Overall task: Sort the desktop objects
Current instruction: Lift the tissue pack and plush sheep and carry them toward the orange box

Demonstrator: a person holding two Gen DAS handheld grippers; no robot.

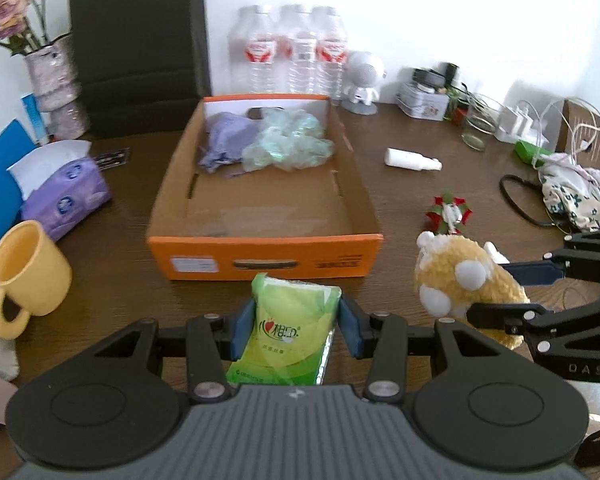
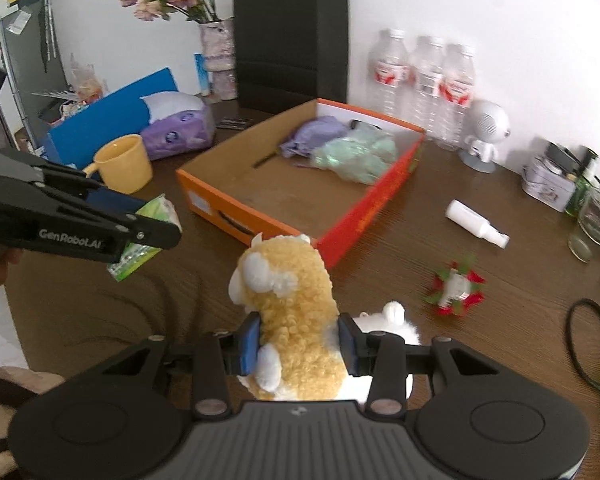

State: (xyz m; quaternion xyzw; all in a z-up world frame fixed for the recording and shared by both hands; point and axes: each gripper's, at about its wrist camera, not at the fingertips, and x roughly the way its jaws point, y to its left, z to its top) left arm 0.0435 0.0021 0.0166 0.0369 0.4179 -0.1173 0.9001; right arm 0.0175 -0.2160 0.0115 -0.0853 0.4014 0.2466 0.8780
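Left wrist view: left gripper point(image 1: 296, 330) pinching green tissue pack point(image 1: 288, 328), pack's long axis along fingers. Orange box point(image 1: 266, 258) straight ahead, near, open top. Right gripper point(image 1: 512, 292) to right, clamped on plush point(image 1: 460, 284).

Right wrist view: right gripper point(image 2: 298, 344) pinching plush point(image 2: 292, 312), upright. Box point(image 2: 300, 184) ahead, slightly left; corner just beyond plush. Both grippers angled down; judged about equally near the box.

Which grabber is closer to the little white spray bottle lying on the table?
The right gripper, holding the fluffy yellow toy, is nearer the white spray bottle. The left gripper is farther, beyond the toy.
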